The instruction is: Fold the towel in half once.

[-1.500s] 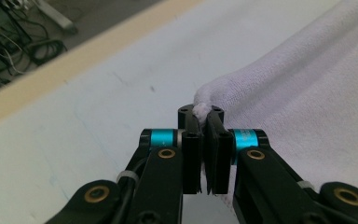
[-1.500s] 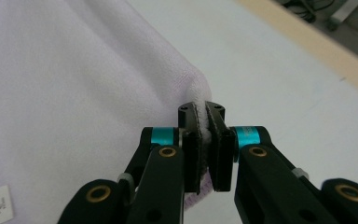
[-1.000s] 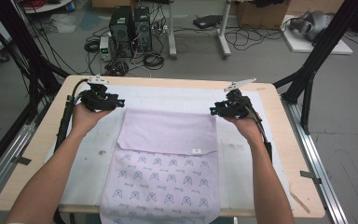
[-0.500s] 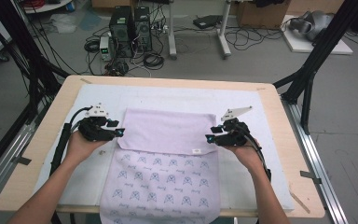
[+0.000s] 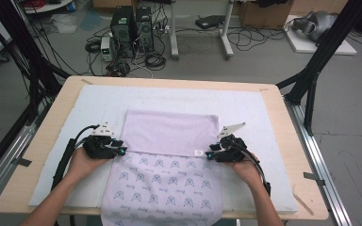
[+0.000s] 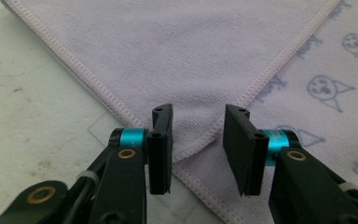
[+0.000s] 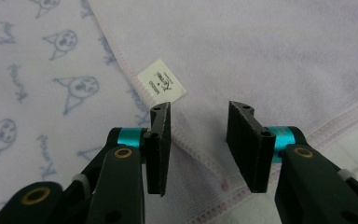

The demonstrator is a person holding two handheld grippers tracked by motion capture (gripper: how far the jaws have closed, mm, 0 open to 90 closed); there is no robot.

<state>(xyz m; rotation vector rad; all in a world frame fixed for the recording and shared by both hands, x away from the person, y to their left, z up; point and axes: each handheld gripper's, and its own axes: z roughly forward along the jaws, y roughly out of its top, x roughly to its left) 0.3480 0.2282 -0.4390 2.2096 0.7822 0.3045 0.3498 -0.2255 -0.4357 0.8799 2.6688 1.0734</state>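
Towel (image 5: 169,160): lilac, top part folded down over the printed side, on the white mat (image 5: 264,108) | label (image 7: 162,86): small white tag at folded corner, writing too small to read | left gripper (image 6: 198,135): jaws apart, just been closing, over folded corner, nothing pinched | right gripper (image 7: 199,140): jaws apart, just been closing, straddling hem beside label.

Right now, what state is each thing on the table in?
Towel: flat, far part folded over the printed side, near end hanging off the table edge.
Label: lying flat on the folded flap.
Left gripper: jaws open astride the flap's corner, just been closing.
Right gripper: jaws open over the flap's hem, just been closing.
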